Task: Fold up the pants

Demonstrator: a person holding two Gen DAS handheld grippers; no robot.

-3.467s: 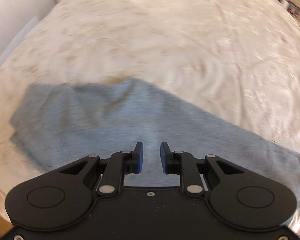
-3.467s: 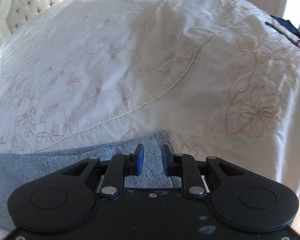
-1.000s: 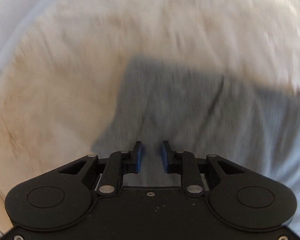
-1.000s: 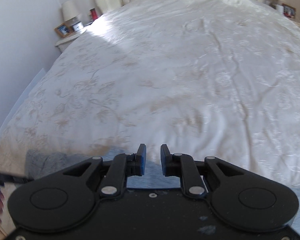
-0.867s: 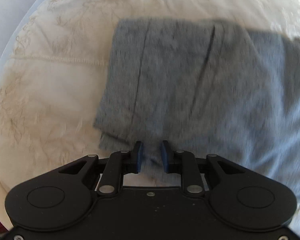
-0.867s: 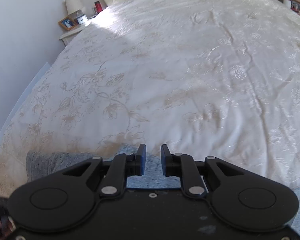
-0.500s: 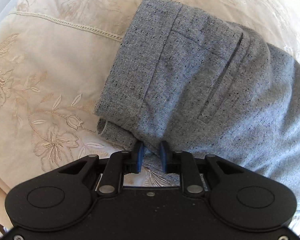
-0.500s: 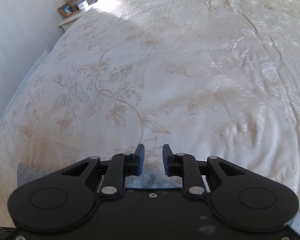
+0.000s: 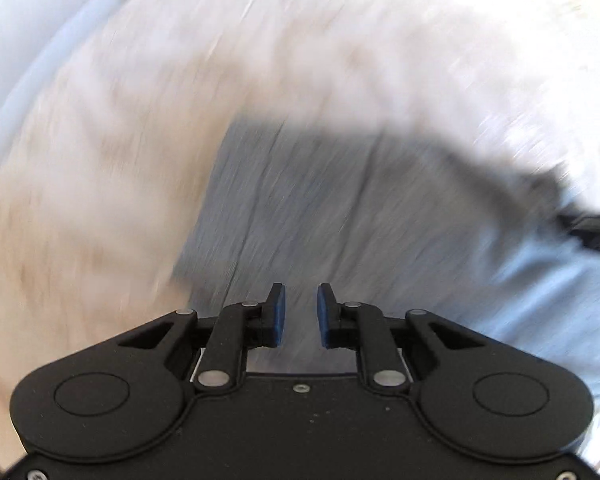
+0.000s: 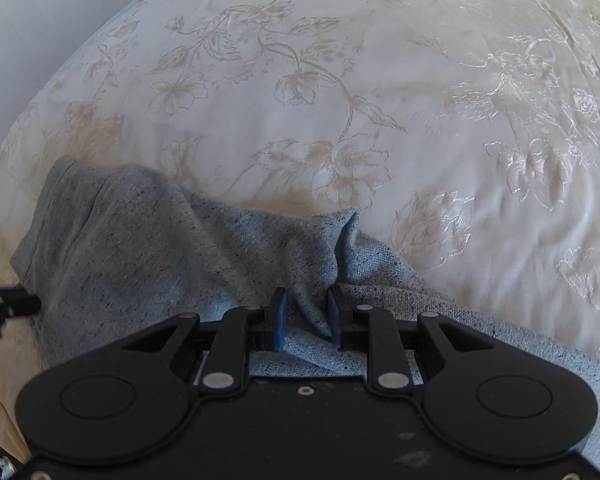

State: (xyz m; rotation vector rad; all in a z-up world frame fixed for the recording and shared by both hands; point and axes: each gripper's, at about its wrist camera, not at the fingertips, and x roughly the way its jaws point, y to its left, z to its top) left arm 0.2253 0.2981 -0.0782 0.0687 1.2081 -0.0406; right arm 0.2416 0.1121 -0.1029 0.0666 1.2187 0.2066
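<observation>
While bunched, pants (image 10: 148, 248) fill right tool (image 10: 304, 316).

Pants (image 10: 148, 252) lay on the bedspread (image 10: 379, 80) near its front-left edge, a fold between the right gripper (image 10: 305, 316) fingers.

Two close wrist views over the same pants (image 10: 148, 248) and bedspread (image 10: 379, 80).
</observation>
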